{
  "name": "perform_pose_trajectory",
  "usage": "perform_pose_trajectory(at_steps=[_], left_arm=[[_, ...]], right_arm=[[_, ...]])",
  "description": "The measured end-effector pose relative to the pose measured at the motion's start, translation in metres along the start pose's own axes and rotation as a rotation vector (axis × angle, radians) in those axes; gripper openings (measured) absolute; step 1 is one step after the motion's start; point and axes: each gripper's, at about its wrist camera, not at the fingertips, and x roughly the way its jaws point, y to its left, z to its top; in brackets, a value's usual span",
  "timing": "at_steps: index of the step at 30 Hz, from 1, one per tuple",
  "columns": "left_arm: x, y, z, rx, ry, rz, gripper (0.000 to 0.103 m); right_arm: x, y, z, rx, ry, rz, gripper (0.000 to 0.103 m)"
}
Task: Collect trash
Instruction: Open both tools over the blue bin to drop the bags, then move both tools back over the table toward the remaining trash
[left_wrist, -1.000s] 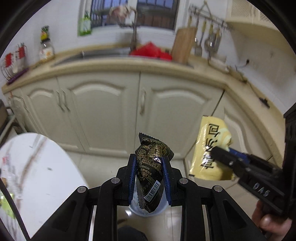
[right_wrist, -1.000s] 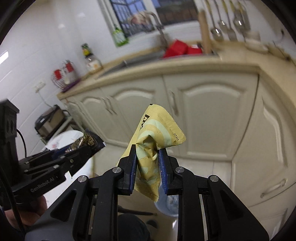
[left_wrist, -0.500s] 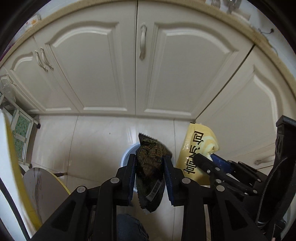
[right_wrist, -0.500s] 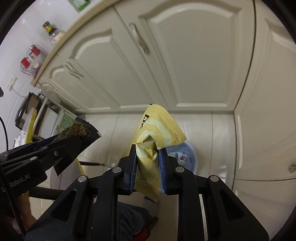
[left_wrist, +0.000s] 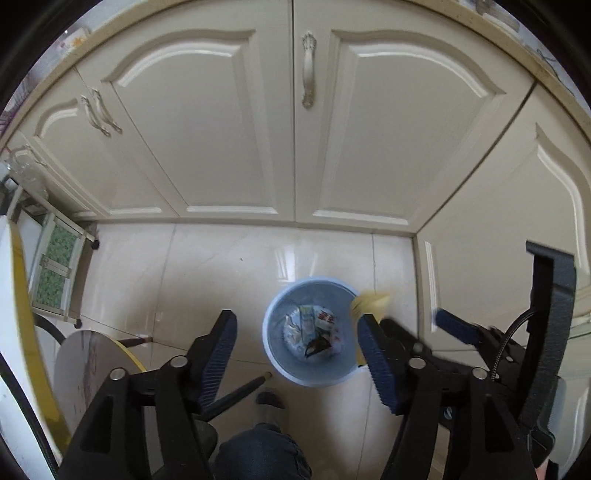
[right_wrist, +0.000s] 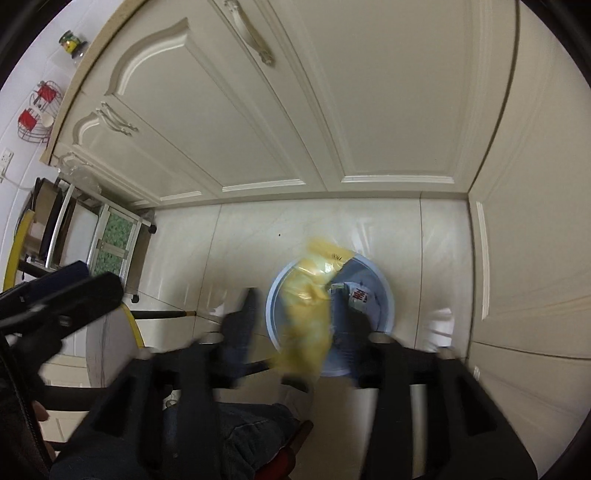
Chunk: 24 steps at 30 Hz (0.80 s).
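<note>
A light blue trash bin (left_wrist: 310, 373) stands on the tiled floor below both grippers, with several wrappers inside. The dark wrapper (left_wrist: 318, 344) lies in it. My left gripper (left_wrist: 299, 358) is open and empty above the bin. My right gripper (right_wrist: 301, 325) is open, blurred by motion. The yellow wrapper (right_wrist: 308, 325) hangs loose between its fingers, falling over the bin (right_wrist: 373, 306), and shows in the left wrist view (left_wrist: 369, 303) at the bin's right rim. The right gripper (left_wrist: 404, 334) also shows in the left wrist view.
Cream cabinet doors (left_wrist: 236, 122) stand behind the bin and along the right (right_wrist: 532, 221). A round yellow-rimmed stool (left_wrist: 85, 365) stands at the left. A small trolley with green panels (left_wrist: 55, 269) is by the left cabinet. The person's knee (left_wrist: 262, 454) is below.
Both grippers have opened over the bin. The dark wrapper dropped from the left gripper into the bin. The yellow wrapper has left the right gripper's hold and is falling.
</note>
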Motion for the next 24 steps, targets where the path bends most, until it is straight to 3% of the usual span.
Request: perform_pose_trajectory(at_steps=[3,7,14,24], left_arm=[[-0.008,-0.001,-0.004,0.011,-0.047,0.028,0.081],[-0.023,-0.005,-0.015,0.024,-0.102,0.047,0.094],[-0.056,-0.001,-0.030,0.001,-0.172,0.021,0.096],[-0.140,0.031,-0.085,0.005,-0.310,-0.013,0.096]], right_arm=[[-0.003,-0.003,-0.002,0.019,-0.015,-0.003,0.103],[-0.012,-0.006,-0.003,0.053,-0.019,-0.044,0.103],[-0.050,0.001,-0.004,0.072,-0.083,-0.075,0.103],[-0.123,0.044,-0.007,0.046,-0.210,-0.071,0.103]])
